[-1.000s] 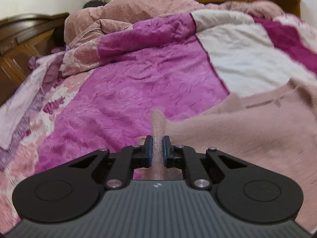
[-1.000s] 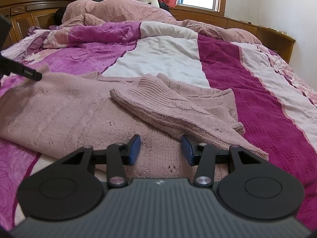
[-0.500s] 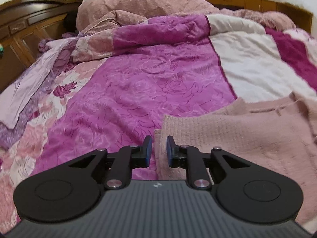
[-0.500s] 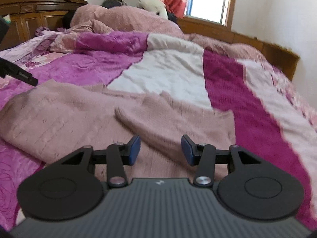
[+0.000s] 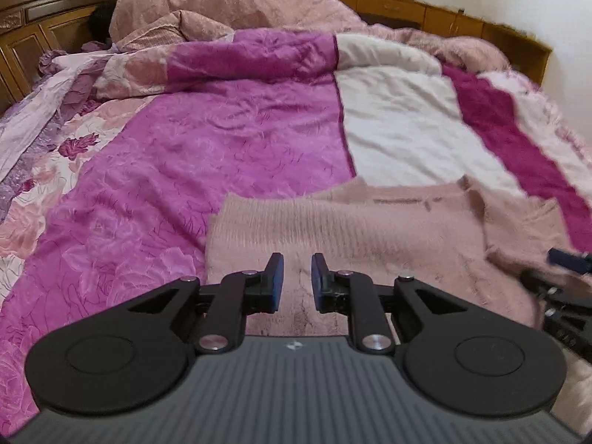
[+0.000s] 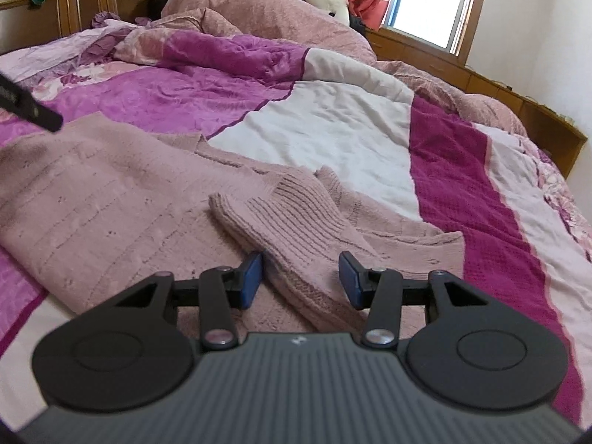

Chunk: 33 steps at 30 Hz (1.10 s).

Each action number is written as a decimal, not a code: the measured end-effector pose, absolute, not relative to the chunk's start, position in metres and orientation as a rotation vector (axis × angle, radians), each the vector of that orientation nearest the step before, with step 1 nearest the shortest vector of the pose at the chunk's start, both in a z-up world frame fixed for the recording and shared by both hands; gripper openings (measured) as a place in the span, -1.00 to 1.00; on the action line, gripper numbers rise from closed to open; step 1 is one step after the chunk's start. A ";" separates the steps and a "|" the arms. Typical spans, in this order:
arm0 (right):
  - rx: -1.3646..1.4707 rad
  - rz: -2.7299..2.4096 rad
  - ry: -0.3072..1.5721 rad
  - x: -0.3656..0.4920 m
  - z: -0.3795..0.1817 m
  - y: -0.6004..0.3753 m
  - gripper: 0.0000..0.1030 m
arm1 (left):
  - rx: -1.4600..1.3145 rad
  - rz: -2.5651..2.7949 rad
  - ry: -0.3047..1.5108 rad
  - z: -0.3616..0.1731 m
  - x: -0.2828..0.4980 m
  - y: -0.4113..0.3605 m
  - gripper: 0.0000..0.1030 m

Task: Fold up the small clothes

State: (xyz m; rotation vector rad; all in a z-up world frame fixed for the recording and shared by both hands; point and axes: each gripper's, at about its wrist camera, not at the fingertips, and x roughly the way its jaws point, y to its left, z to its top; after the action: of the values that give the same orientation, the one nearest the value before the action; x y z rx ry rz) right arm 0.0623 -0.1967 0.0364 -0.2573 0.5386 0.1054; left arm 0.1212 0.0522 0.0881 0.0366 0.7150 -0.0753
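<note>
One fold apparently done: dusty-pink knitted sweater (image 6: 122, 199) spread on the magenta-and-white quilted bed (image 6: 333, 133), ribbed sleeve (image 6: 292, 222) laid across the body. Left hand-held gripper (image 5: 297, 277) slightly parted, empty; right hand-held gripper (image 6: 300, 277) spread around the sleeve (not pinching). Remaining folds still pending.

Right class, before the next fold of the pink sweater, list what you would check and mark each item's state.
1. Left tongs let go of sweater: ok, open, nothing between the pads.
2. Right tongs free: ok, open, straddling the folded sleeve without pinching it.
3. Sleeve lies across the body: ok.
4. Sweater flat on bedspread: not ok, far edge rumpled.
5. Near hem aligned: cannot tell, hidden by the tongs.
</note>
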 end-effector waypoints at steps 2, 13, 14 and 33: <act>-0.237 0.110 0.540 0.064 0.035 -0.198 -0.08 | 0.048 -0.059 0.722 0.080 0.123 0.048 -0.58; -0.130 0.122 0.545 0.076 0.038 -0.214 -0.73 | 0.008 -0.027 0.773 0.055 0.138 0.051 -0.58; -0.120 0.120 0.541 0.077 0.040 -0.215 -0.76 | -0.001 -0.027 0.775 0.054 0.138 0.053 -0.58; -0.084 -0.154 0.580 0.125 0.023 -0.297 -0.76 | 0.015 -0.034 0.766 0.046 0.140 0.054 -0.57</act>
State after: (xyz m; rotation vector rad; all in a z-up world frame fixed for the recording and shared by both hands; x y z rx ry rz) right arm 0.1250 -0.2969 0.0226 -0.0843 0.5803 -0.1543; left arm 0.1403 0.0539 0.0462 0.0151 0.7662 -0.0336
